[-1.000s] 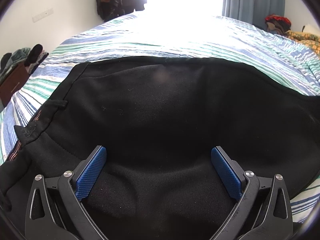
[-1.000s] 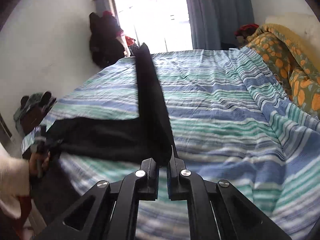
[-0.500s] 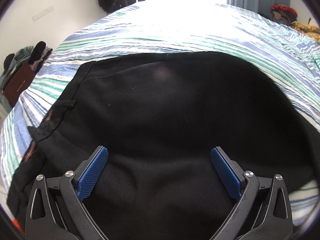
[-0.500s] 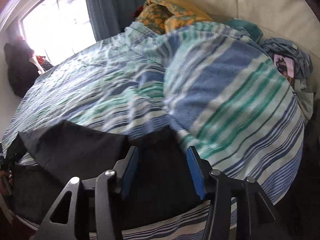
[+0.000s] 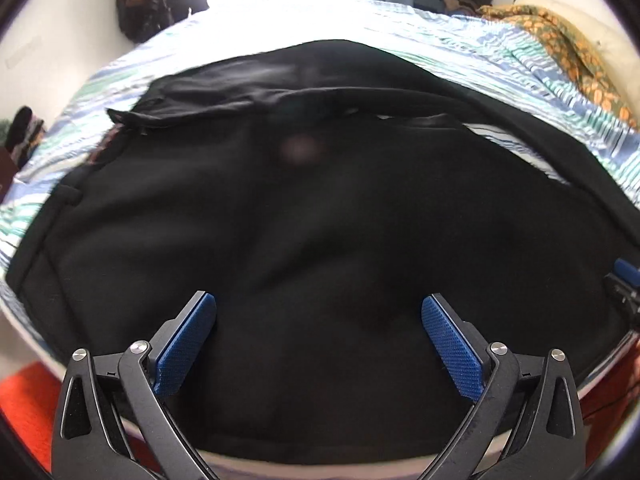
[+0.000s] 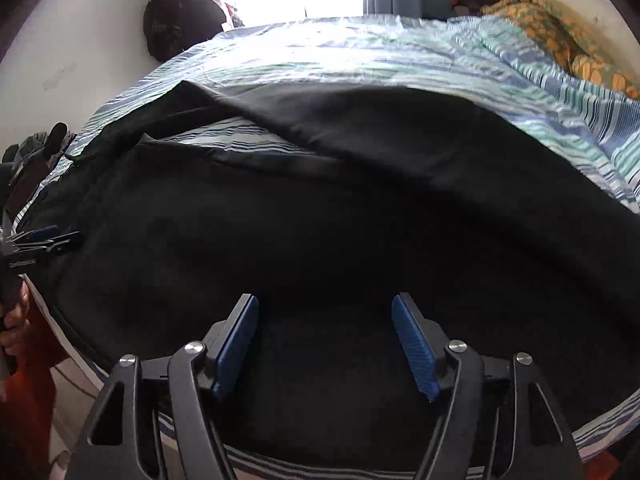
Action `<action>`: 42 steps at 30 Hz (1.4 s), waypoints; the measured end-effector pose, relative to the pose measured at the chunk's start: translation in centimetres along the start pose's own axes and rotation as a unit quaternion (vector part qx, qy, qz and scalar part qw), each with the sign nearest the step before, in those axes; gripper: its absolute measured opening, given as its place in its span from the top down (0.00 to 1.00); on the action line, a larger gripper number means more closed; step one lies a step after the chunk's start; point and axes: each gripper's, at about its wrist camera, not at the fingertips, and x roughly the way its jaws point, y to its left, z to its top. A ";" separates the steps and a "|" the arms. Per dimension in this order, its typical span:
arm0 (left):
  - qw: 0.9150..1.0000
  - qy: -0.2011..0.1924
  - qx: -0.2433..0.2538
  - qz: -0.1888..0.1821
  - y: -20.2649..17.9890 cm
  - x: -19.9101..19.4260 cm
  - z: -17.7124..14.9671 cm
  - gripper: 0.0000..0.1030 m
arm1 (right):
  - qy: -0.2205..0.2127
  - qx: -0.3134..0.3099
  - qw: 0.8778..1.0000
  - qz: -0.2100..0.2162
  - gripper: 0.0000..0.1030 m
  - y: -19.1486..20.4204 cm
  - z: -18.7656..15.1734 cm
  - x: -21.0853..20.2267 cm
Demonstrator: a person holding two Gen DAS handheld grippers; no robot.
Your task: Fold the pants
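Note:
Black pants lie spread on the striped bed near its front edge, with one leg folded loosely across the far side. My left gripper is open and empty, low over the near part of the pants. My right gripper is open and empty too, over the pants' near edge. The left gripper's tips show at the left of the right wrist view. The right gripper's tip shows at the right edge of the left wrist view.
The striped bed sheet runs back toward a bright window. An orange patterned blanket lies bunched at the far right. Dark bags hang at the far left wall. Clothes are piled at the left. Red floor lies below the bed edge.
My right gripper was shut on a lifted pant leg, then opened and let it drop; the leg now lies folded across the pants. Both grippers have pulled back toward the bed's front edge.

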 end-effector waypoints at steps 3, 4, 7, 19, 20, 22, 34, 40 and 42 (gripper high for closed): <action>0.999 -0.018 -0.029 0.014 2.3 -1.0 1.1 0.01 | -0.006 0.018 1.000 0.015 0.27 -0.6 -0.2 -0.2; 0.998 -0.028 -0.056 0.015 3.7 -1.4 1.4 0.01 | -0.009 0.020 1.000 0.016 0.27 -0.6 -0.3 -0.2; 0.992 -0.017 -0.123 0.018 7.5 -0.5 1.6 0.01 | -0.017 0.019 1.000 0.008 0.22 -0.1 -0.6 -0.2; 0.995 -0.021 -0.056 0.079 6.3 1.7 0.8 0.01 | -0.036 0.141 0.989 0.002 0.22 -5.7 -1.2 -3.2; 0.995 -0.022 -0.055 0.082 6.2 1.8 0.9 0.01 | -0.039 0.154 0.987 -0.002 0.22 -6.4 -1.3 -3.4; 0.994 -0.023 -0.052 0.089 6.0 1.9 0.8 0.01 | -0.040 0.162 0.986 -0.002 0.24 -6.9 -1.5 -3.5; 0.992 -0.029 -0.057 0.112 5.0 1.4 0.1 0.01 | -0.021 0.079 0.996 -0.042 0.14 -4.4 -1.5 -2.4; 0.992 -0.029 -0.054 0.112 4.9 1.2 0.0 0.01 | -0.019 0.062 0.996 -0.054 0.08 -3.6 -1.6 -1.9; 0.992 -0.029 -0.053 0.111 4.9 1.1 0.0 0.01 | -0.019 0.062 0.996 -0.055 0.07 -3.6 -1.6 -1.9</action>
